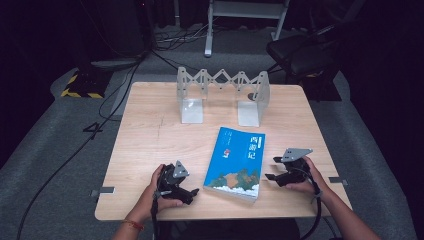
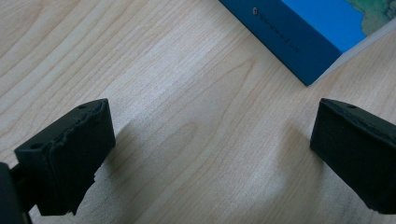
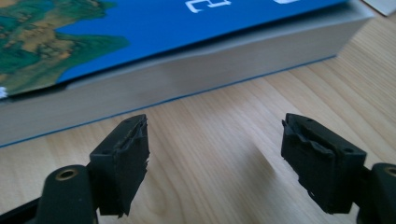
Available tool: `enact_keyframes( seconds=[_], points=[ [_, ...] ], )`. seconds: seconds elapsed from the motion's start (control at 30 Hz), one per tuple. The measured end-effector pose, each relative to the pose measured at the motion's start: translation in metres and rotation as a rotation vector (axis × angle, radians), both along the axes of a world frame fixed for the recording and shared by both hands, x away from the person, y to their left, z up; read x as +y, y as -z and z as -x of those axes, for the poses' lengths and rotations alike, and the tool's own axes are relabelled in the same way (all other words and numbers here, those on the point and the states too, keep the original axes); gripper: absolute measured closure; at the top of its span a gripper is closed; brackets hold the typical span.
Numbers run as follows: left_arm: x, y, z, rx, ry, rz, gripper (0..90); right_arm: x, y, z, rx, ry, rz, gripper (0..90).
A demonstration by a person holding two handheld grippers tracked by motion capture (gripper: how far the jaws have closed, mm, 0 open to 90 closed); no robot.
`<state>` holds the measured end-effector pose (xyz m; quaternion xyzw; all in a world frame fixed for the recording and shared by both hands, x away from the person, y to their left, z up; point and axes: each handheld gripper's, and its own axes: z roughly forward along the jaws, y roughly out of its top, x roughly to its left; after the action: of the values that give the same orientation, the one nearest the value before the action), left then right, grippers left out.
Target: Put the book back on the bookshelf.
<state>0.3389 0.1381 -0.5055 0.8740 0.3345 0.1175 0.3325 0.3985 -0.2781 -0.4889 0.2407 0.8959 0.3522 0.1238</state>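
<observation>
Currently, near to far:
Left tongs: held low over the tabletop at its near edge, jaws spread wide with bare wood between them, nothing pinched; in the left gripper view they aim toward the near spine corner of the book.
Right tongs: jaws spread, nothing between them; in the right gripper view the pads stand just short of the page edge, not touching it.
Book: blue cover, thick, lying flat between the two tongs; its spine side faces the left tongs, its page edge faces the right tongs.
Book rack: clear folding stand, upright, well beyond both tongs and the book, toward the far edge of the tabletop.
Chair: dark, on the floor past the far right corner.
</observation>
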Motion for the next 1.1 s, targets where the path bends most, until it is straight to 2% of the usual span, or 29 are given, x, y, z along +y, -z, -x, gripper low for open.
enact_keyframes(
  seconds=[0.1,0.23,0.37,0.47,0.77,1.0,1.1],
  points=[
    [0.000,0.000,0.000,-0.001,0.004,0.000,0.4,0.005,0.000,0.001,-0.006,-0.010,0.026,24.0],
    [0.000,0.000,-0.001,-0.004,0.007,0.001,0.3,0.014,0.002,0.003,0.014,-0.050,0.029,24.4],
    [0.000,0.000,-0.001,0.000,0.014,-0.001,0.2,0.017,0.003,0.002,-0.003,-0.053,0.039,22.4],
    [0.000,0.000,-0.001,-0.003,0.009,-0.001,0.3,0.018,0.005,-0.001,0.014,-0.054,0.032,20.0],
    [0.000,0.000,-0.001,-0.003,0.009,-0.001,0.4,0.018,0.001,0.001,-0.001,-0.055,0.021,22.1],
    [0.000,0.000,-0.001,-0.003,0.009,0.000,0.4,0.015,-0.001,0.000,0.029,-0.047,-0.018,22.6],
    [0.000,0.000,-0.001,-0.003,0.010,-0.001,0.4,0.016,-0.002,0.000,0.019,-0.048,-0.015,22.6]
  ],
)
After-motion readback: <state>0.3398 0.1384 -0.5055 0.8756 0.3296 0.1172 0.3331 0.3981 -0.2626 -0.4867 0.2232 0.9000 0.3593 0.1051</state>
